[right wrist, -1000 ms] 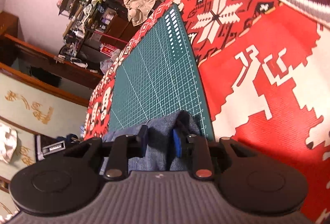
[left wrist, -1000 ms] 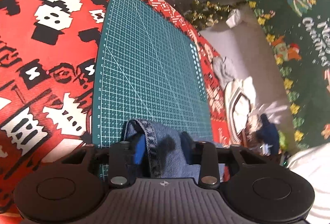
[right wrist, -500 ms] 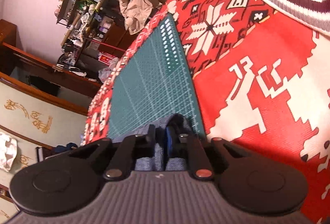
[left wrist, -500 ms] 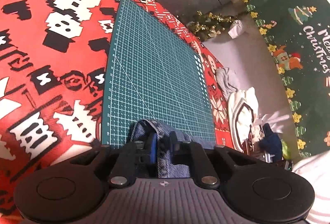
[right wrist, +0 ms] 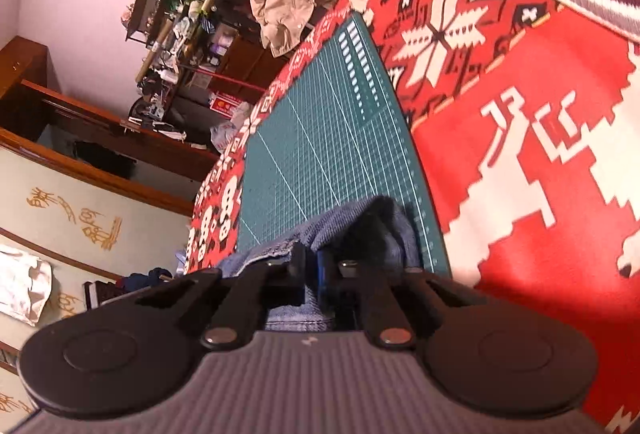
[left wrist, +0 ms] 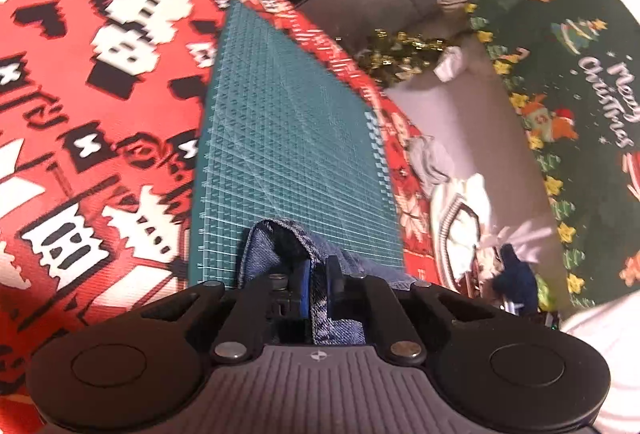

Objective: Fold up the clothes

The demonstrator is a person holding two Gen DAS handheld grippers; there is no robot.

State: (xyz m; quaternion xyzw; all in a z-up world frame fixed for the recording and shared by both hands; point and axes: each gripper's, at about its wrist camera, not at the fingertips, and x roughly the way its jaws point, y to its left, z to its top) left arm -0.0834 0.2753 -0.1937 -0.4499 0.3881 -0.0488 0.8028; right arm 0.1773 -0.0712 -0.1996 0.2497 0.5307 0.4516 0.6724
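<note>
Now, by label:
Risk, slip: denim garment (left wrist: 272, 254) pinched only at a thin hemmed edge in each tool; likely to pull free on a lift if one side tugs harder than the other.
Risk, uneven fold: two grips taken on separate corners; edges likely to land askew unless raised and carried level together.
Risk, drag: cutting mat (right wrist: 320, 154) lying loose on the red patterned cloth (right wrist: 540, 154); could shift if the denim is hauled across it rather than lifted.
Left gripper (left wrist: 318, 270): jaws just been closing, now nearly shut, clamped on a seamed fold of denim between the pads.
Right gripper (right wrist: 314, 266): jaws just been closing, now nearly shut, pinching a denim edge.
Garment place: at the near end of the mat, bunched up just ahead of both tools.
</note>
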